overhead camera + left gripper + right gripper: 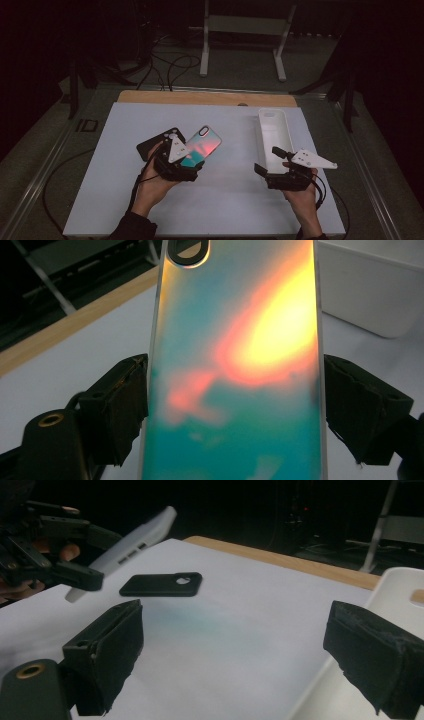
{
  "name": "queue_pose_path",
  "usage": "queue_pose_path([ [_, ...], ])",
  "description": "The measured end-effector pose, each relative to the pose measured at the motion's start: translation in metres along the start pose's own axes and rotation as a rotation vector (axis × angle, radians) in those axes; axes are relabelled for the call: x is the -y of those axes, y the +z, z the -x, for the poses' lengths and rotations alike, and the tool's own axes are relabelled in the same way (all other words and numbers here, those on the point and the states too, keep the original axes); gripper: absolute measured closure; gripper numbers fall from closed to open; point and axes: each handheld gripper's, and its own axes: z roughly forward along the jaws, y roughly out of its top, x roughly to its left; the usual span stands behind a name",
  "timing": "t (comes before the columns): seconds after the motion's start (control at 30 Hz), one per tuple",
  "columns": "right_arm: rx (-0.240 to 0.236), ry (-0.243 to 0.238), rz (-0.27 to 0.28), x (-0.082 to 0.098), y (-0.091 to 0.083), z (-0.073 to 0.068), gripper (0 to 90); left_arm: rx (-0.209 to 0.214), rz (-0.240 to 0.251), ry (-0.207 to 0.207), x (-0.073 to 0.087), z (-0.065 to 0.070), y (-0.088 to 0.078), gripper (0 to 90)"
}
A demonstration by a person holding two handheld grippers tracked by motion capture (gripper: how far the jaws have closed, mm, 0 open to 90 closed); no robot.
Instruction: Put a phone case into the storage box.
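An iridescent teal and pink phone case (204, 144) is lifted off the white table (225, 200), tilted up to the right. My left gripper (186, 163) is shut on its lower part. In the left gripper view both pads press on the long edges of the phone case (235, 355), with the left gripper (235, 405) around it. My right gripper (267, 160) hovers open by the near end of a white tray (274, 131). The right gripper (235, 635) has nothing between its fingers. A black phone case (152, 144) lies flat behind the left hand.
The black phone case (162, 585) lies on the table in the right gripper view, with the held phone case (131, 542) above it at the left and the white tray (395, 592) at the right. A wooden strip (205, 97) runs along the table's far edge.
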Motion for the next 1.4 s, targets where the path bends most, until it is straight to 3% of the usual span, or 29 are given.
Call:
queue_pose_path([
  [0.27, -0.04, -0.011, -0.006, -0.007, 0.014, -0.008, 9.1, 0.006, 0.004, 0.032, -0.002, 0.01, 0.008, 17.0],
  [0.3, -0.069, 0.001, -0.009, -0.012, 0.026, -0.012, 9.1, 0.011, 0.002, 0.034, -0.002, 0.012, 0.009, 17.0],
  [0.37, -0.092, 0.014, -0.009, -0.014, 0.032, -0.015, 9.2, 0.017, 0.002, 0.037, -0.003, 0.014, 0.011, 17.0],
  [0.6, -0.137, 0.021, -0.025, -0.023, 0.051, -0.027, 9.4, 0.048, 0.016, 0.042, -0.005, 0.023, 0.015, 17.0],
  [0.63, -0.135, 0.035, -0.048, -0.025, 0.057, -0.03, 11.9, 0.054, 0.022, 0.042, -0.005, 0.024, 0.015, 17.0],
  [0.7, -0.135, 0.035, -0.048, -0.025, 0.057, -0.03, 11.9, 0.061, 0.027, 0.042, -0.005, 0.025, 0.015, 17.0],
  [0.83, -0.153, 0.082, -0.068, -0.027, 0.068, -0.036, 16.0, 0.075, 0.048, 0.042, -0.006, 0.029, 0.013, 17.0],
  [1.13, -0.166, 0.151, -0.104, -0.027, 0.077, -0.042, 36.9, 0.096, 0.081, 0.033, -0.009, 0.032, 0.009, 17.0],
  [1.33, -0.166, 0.153, -0.14, -0.027, 0.083, -0.048, 52.6, 0.108, 0.081, 0.035, -0.009, 0.035, 0.01, 16.9],
  [1.4, -0.187, 0.176, -0.136, -0.027, 0.084, -0.047, 60.4, 0.109, 0.078, 0.037, -0.009, 0.035, 0.011, 16.9],
])
